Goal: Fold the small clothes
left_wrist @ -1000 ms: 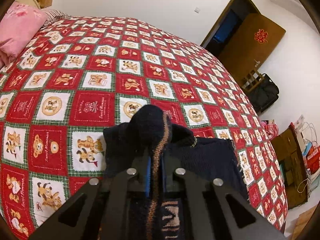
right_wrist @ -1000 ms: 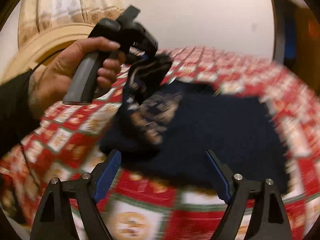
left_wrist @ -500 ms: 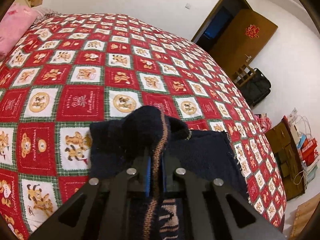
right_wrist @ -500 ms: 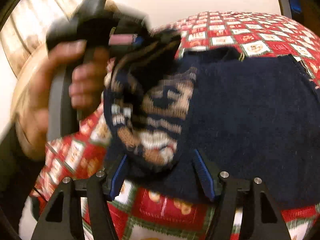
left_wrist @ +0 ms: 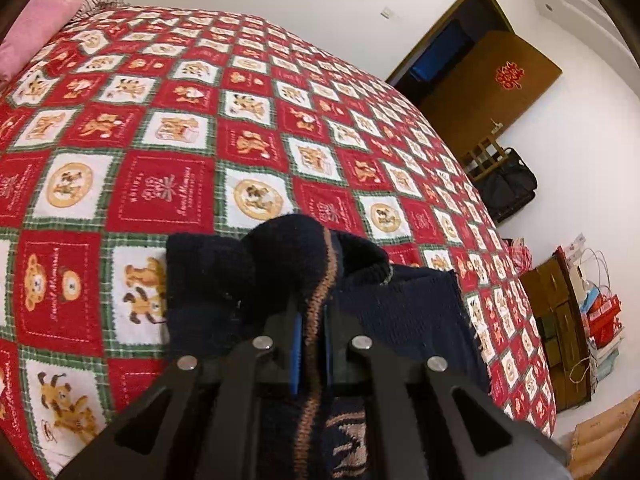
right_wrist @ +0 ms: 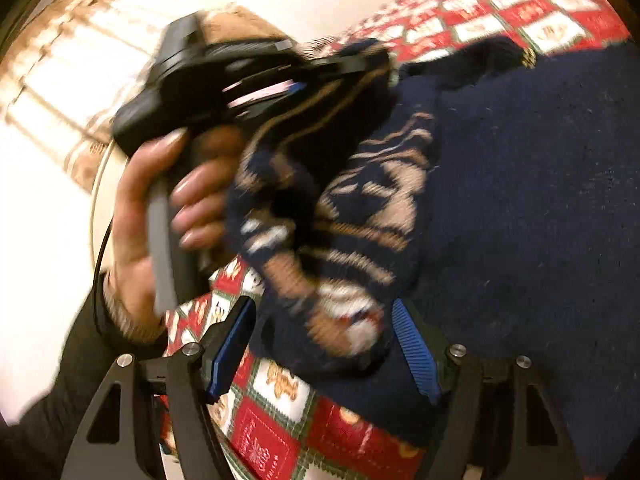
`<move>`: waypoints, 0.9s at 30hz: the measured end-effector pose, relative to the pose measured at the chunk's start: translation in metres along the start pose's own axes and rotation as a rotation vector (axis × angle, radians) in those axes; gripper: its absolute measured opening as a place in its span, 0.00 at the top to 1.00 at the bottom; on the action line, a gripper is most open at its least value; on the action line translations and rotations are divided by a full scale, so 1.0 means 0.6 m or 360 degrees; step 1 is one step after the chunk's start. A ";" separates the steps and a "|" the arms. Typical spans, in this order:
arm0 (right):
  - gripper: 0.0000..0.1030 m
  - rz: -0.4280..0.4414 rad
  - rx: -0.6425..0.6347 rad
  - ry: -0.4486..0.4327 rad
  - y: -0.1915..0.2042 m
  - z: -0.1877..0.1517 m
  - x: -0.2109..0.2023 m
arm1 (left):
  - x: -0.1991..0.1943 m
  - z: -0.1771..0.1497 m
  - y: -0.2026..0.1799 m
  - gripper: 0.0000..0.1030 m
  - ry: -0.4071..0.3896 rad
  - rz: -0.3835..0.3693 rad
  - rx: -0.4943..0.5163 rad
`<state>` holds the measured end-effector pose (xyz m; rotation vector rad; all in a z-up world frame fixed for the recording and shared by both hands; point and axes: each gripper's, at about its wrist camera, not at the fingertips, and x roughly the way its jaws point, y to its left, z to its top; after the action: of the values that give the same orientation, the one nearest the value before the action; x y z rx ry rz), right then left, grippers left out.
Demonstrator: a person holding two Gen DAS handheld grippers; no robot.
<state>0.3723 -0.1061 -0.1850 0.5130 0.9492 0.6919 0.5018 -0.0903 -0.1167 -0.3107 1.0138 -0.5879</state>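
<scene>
A small navy knit sweater [left_wrist: 404, 312] with tan and white patterns lies on the red patchwork bedspread [left_wrist: 160, 184]. My left gripper [left_wrist: 311, 320] is shut on a fold of the sweater and lifts it off the bed. In the right wrist view the same sweater [right_wrist: 540, 200] spreads to the right, and the lifted patterned part [right_wrist: 340, 240] hangs from the left gripper [right_wrist: 340, 72], held by a hand. My right gripper [right_wrist: 324, 344] is open, its blue-padded fingers [right_wrist: 416, 352] on either side of the hanging fold's lower end.
A pink pillow [left_wrist: 36, 36] lies at the bed's far left. Beyond the bed's right edge are an open brown door [left_wrist: 492, 80], a black bag [left_wrist: 508, 188] and a low wooden cabinet [left_wrist: 560, 320] with boxes. A curtained window [right_wrist: 60, 80] is at left.
My right gripper has moved in close to the hanging fold, which now sits between its open fingers. My left gripper has kept hold of the sweater and shifted slightly over the bed.
</scene>
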 end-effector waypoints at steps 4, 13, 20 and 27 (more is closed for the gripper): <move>0.36 -0.0124 0.0022 0.0025 -0.005 0.003 0.022 | 0.021 -0.007 -0.013 0.91 0.0048 0.0020 0.0039; 0.56 -0.0148 -0.0023 0.0006 -0.005 -0.010 0.009 | 0.074 -0.036 -0.097 0.58 0.0196 0.0414 0.0409; 0.54 -0.0104 -0.0052 -0.0010 -0.002 -0.021 -0.016 | 0.142 -0.096 -0.166 0.41 0.0343 0.1102 0.0982; 0.59 -0.0105 -0.0081 -0.0003 0.001 -0.017 -0.016 | 0.140 -0.087 -0.147 0.79 0.0410 0.1137 0.0966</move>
<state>0.3595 -0.1117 -0.1843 0.4355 0.9407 0.6542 0.4619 -0.2099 -0.1579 0.6599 1.0547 -0.2554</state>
